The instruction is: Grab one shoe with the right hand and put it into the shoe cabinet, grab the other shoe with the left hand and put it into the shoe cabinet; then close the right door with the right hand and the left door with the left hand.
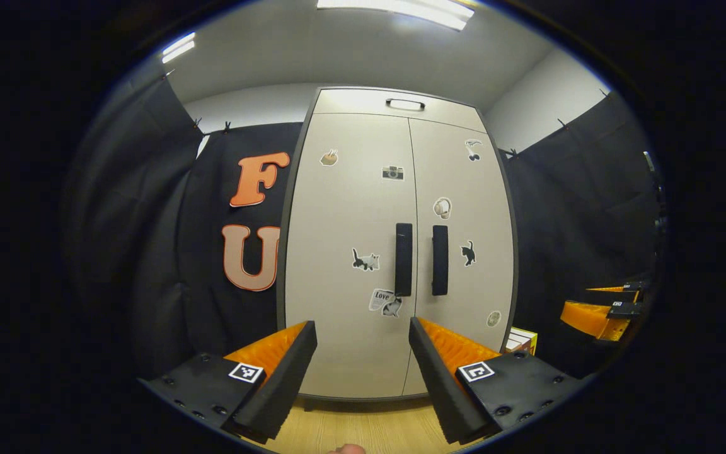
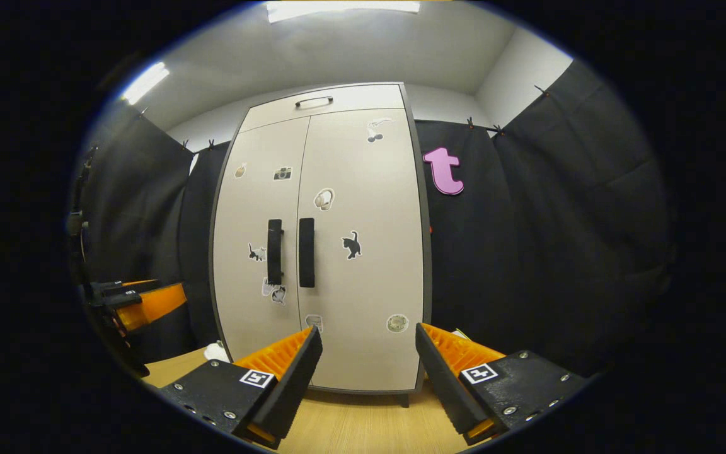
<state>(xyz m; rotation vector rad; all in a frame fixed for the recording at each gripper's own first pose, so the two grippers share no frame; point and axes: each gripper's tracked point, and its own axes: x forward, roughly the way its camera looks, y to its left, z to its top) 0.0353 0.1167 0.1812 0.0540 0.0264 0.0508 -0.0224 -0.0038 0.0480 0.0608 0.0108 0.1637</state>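
Nearest to us, the left hand-held gripper [image 1: 363, 378] is released, its fingers [image 1: 275, 391] set wide apart w/ nothing between them. The right hand-held gripper [image 2: 368, 381] is the same: spread and empty. Both hang above the wooden floor [image 1: 363, 429], apart from the furniture. In the left gripper view we also see the right one farther off, near the right edge.

Behind the fingers stands the shoe cabinet [image 1: 394, 246], a pale tall unit w/ a dark frame. Its left door [image 1: 344, 252] and right door [image 1: 464, 252] lie flush, edges meeting along the middle seam, so both look closed to us. The two dark handles [image 1: 404, 258] stand side by side on that seam, approx. at mid height, and small stickers [image 1: 366, 260] are scattered over both doors. At the top there is a flap w/ a small handle [image 1: 404, 104].

We see no shoe on the floor, so we judge they are inside the cabinet, but w/ the doors shut we cannot check it. A small box [image 1: 522, 340] stands at the cabinet's right foot, and something white [image 2: 217, 352] lies at its left foot in the right gripper view; it is too small to tell what it is.

Our judgement: the closing step is done, i.e. the task is at its end or very near. The next move calls for little: confirm that each door sits fully flush, push lightly if it does not, then draw both hands back.
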